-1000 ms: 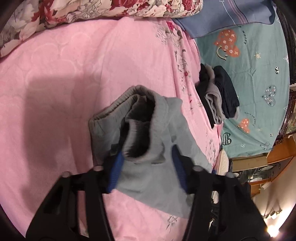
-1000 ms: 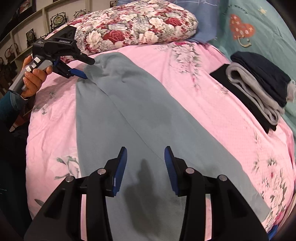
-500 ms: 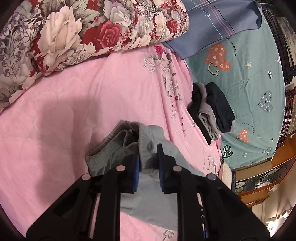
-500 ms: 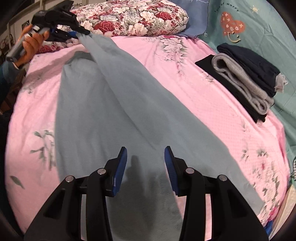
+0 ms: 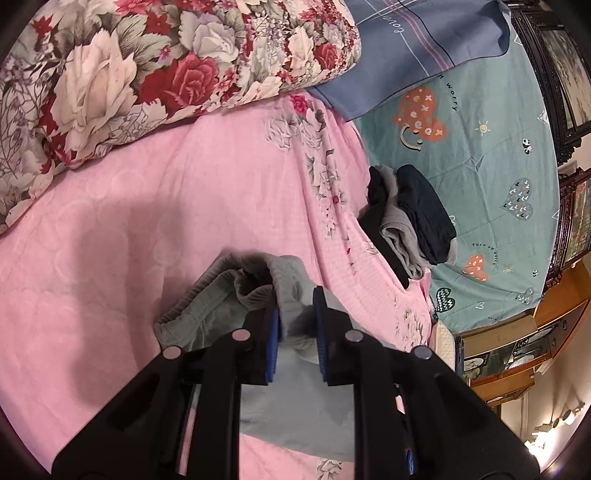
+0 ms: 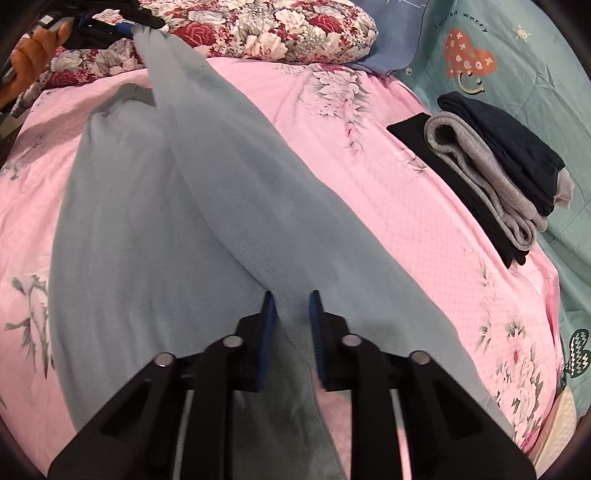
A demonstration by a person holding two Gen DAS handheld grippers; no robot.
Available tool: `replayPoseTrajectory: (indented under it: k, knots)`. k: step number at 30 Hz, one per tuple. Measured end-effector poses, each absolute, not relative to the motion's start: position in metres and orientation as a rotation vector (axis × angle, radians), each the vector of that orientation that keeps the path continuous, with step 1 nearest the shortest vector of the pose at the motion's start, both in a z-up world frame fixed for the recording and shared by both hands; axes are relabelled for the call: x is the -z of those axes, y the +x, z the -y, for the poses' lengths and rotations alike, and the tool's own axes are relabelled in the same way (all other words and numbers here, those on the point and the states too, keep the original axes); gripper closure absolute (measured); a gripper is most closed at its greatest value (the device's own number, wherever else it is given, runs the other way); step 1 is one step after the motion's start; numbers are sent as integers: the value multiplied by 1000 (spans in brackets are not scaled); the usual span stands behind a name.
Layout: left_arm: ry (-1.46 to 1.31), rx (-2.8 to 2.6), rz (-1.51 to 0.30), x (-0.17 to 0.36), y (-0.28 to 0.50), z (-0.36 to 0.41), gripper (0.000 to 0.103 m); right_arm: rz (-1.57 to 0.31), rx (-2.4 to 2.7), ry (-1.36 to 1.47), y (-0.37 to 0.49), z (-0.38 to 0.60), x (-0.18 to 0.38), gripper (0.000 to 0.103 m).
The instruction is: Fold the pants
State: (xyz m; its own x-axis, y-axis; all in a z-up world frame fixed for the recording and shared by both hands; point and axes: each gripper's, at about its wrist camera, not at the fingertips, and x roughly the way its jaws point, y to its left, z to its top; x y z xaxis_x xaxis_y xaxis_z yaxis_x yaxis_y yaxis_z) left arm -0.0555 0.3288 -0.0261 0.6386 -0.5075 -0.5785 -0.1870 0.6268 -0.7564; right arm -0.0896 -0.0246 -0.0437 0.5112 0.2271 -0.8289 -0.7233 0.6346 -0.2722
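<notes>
Grey-blue pants (image 6: 155, 236) lie spread on the pink bedspread (image 6: 424, 229). My left gripper (image 5: 295, 314) is shut on the bunched waistband of the pants (image 5: 284, 284) and holds it lifted; in the right wrist view it (image 6: 122, 26) shows at the far top left, pulling one side up into a taut ridge. My right gripper (image 6: 291, 314) has narrowed around the near end of that ridge of fabric, its blue pads (image 6: 267, 325) on either side.
A stack of folded dark and grey clothes (image 6: 491, 173) lies at the right edge of the pink spread, also in the left wrist view (image 5: 410, 221). A floral pillow (image 6: 258, 29) and a blue pillow (image 5: 424, 40) lie at the head. A teal sheet (image 5: 498, 166) lies to the right.
My left gripper closed on the waistband and lifted it toward the pillow. My right gripper moved forward and narrowed from wide open onto the raised fold.
</notes>
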Motion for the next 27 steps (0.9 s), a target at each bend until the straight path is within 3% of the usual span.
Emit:
replayPoseTrajectory:
  k: [5, 7, 16, 27]
  knots:
    - [-924, 210, -888, 32, -53, -334, 86, -842, -642, -610, -90, 30, 27, 93]
    - [-931, 220, -883, 32, -52, -337, 86, -831, -643, -602, -92, 32, 16, 99]
    - [-854, 241, -882, 24, -70, -348, 86, -814, -692, -577, -117, 29, -23, 99]
    - [-804, 213, -1024, 70, -92, -363, 86, -951, -834, -601, -184, 0, 14, 99]
